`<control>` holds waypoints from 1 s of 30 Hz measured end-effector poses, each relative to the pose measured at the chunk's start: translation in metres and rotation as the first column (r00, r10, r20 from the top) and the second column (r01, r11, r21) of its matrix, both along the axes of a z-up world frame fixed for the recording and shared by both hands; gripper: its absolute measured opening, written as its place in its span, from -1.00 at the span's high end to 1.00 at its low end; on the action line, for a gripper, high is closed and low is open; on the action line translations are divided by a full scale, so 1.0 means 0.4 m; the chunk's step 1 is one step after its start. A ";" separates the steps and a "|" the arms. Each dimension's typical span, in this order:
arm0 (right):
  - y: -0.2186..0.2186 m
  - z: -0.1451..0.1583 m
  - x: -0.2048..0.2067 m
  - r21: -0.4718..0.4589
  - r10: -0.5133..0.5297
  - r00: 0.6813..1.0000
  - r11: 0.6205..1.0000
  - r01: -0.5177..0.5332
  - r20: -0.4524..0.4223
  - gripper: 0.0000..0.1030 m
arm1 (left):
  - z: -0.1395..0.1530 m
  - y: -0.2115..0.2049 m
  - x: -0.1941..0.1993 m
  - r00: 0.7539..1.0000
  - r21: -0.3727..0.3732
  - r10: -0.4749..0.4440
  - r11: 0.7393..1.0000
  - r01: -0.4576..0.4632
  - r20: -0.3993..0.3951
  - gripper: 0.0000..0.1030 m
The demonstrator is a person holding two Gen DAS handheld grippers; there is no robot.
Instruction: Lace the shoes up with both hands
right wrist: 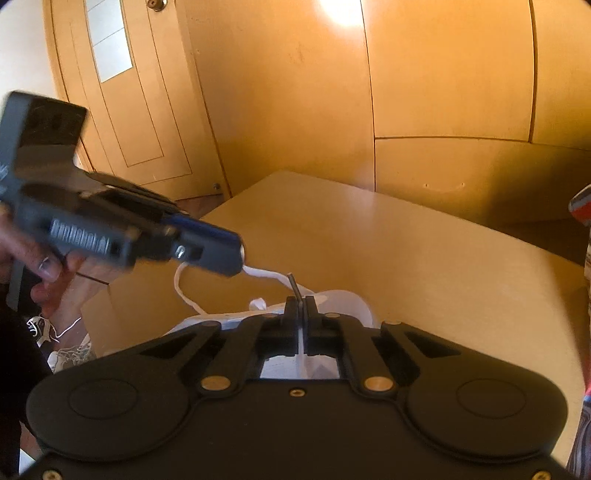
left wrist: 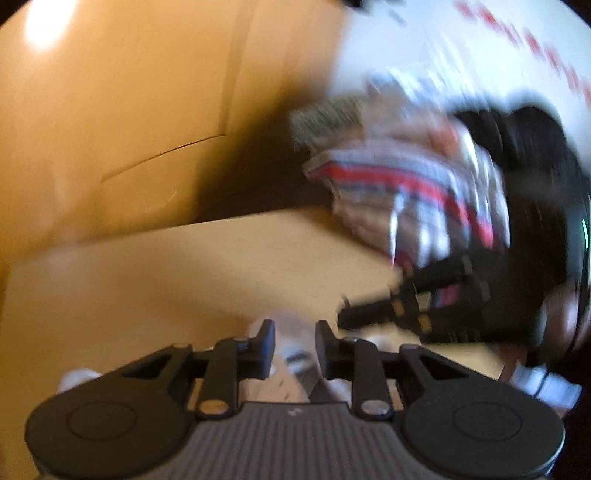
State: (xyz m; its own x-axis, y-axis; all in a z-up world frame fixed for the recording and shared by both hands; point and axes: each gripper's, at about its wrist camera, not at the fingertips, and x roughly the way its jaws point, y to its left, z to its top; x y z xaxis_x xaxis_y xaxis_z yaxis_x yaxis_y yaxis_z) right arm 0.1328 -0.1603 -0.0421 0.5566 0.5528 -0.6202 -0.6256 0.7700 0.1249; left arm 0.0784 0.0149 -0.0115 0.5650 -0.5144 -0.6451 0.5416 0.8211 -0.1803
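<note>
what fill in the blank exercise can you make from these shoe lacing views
The right gripper is shut on a white ___.
The left gripper is held by a person's ___.
Behind the table stands a wooden ___ with a knob.

Missing words: lace; hand; door.

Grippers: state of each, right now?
Left gripper: own view shows a gap between its fingers, lace held? Cannot tell.
Right gripper: shut on the white lace near its dark tip.

The right gripper [right wrist: 300, 306] is pinched closed, the left gripper [left wrist: 294, 334] has its jaws parted, and a bare hand [right wrist: 55, 275] grips the left tool's handle.
</note>
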 end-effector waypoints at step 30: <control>0.061 -0.060 0.152 -0.001 0.018 0.994 1.000 -0.018 -0.106 0.96 | -0.088 -0.143 -0.089 0.982 0.372 -0.116 0.927 0.054 0.147 0.56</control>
